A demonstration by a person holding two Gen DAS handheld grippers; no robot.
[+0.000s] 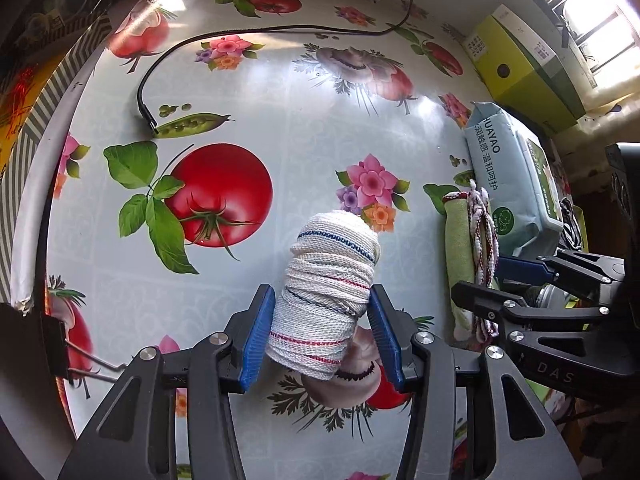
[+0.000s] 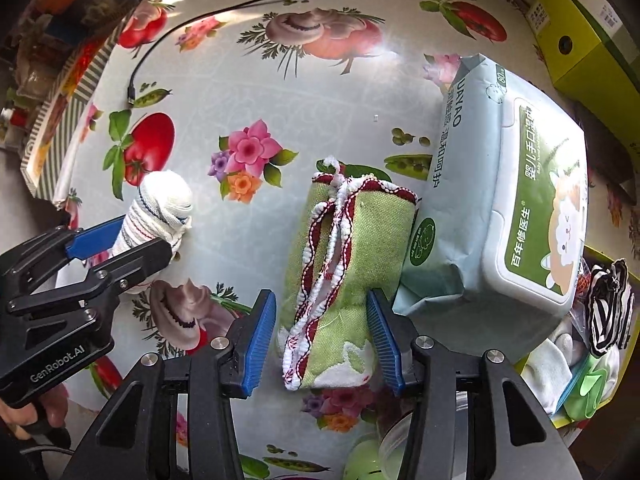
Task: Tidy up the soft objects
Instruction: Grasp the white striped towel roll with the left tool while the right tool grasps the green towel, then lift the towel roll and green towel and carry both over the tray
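Your left gripper [image 1: 322, 330] clamps its blue ribbed pads on the rolled white woven cloth with red and blue stripes [image 1: 326, 292], which stands tilted over the tomato-and-flower printed oilcloth table [image 1: 280, 120]; a black cable [image 1: 248, 34] curls across the far side. Your right gripper [image 2: 322, 340] straddles the rolled green towel with red-and-white braided trim [image 2: 344, 264], which lies on the table touching the pale blue wet-wipes pack [image 2: 500, 208]. Its right pad meets the towel's edge, the left pad stands just off it, so the jaws are parted, gripping nothing.
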